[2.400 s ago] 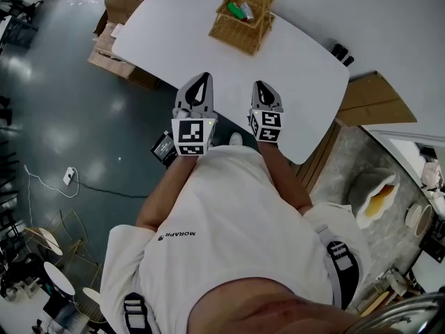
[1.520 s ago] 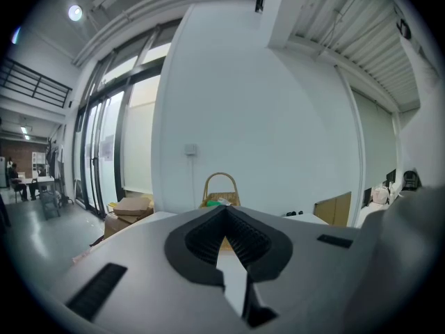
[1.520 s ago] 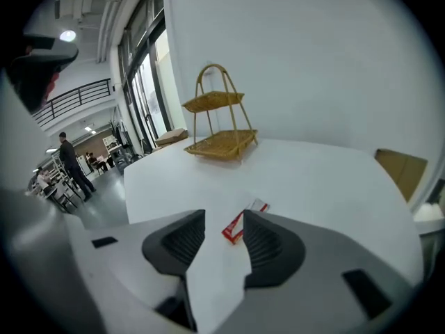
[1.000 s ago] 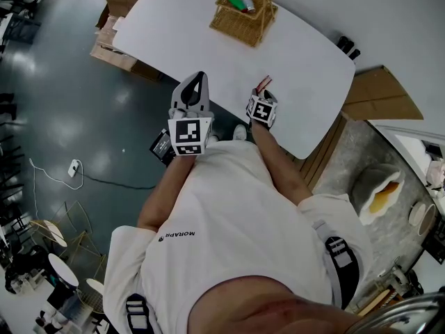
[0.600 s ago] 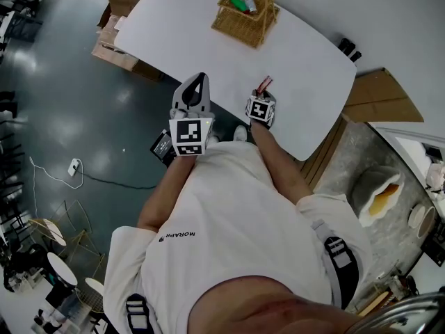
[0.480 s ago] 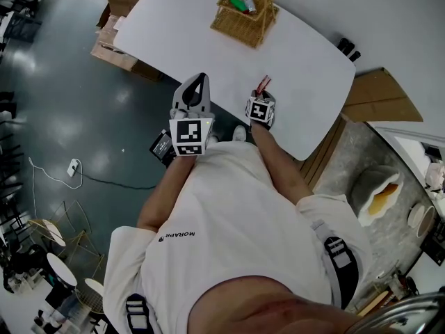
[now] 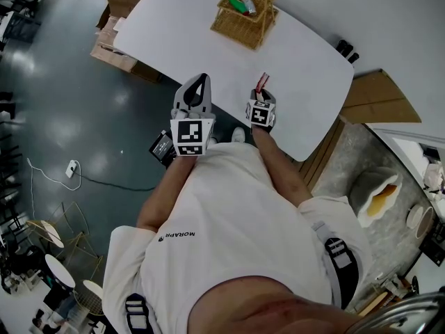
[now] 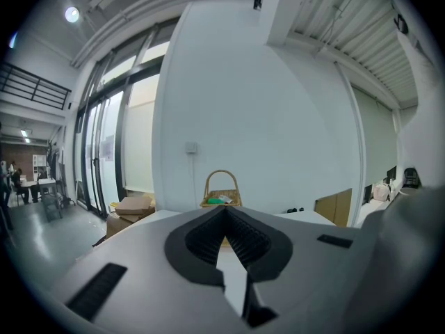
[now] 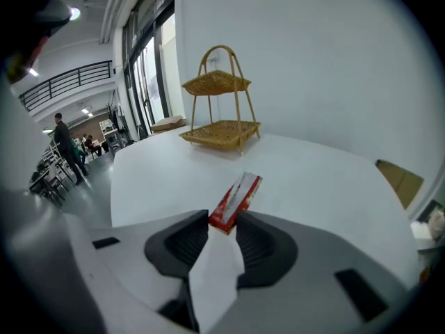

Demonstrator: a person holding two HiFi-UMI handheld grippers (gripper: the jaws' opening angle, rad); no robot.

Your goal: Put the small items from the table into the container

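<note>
Closest in, the right gripper [image 9: 222, 218] is being pointed down at the white table [image 9: 320, 179], and its jaws are closing. The near end of a red packet [image 9: 236, 199] is being caught right between the two tips. The rest of the packet is lying flat on the table and sticking out away from the jaws, towards the far side. The pads are looking just about in contact with its sides, but honestly a proper squeeze can't be confirmed from this angle, so it's being called not quite grabbed yet.

Off to the side, the left gripper [image 8: 226, 209] is being held roughly level with its jaws clamped tip to tip and nothing between them. In the head view its tips are poking just over the near edge of the table, well apart from the packet.

Further out, most of the tabletop is lying bare between the packet and the wicker basket [image 9: 219, 110], which is a two-tier one with a hoop handle sitting towards the far side. From above, a green item [image 7: 237, 5] and a pale one next to it are sitting in its upper tier.

Past the table, some cardboard boxes [image 7: 115, 47] are stacked on the floor by its far corner.
</note>
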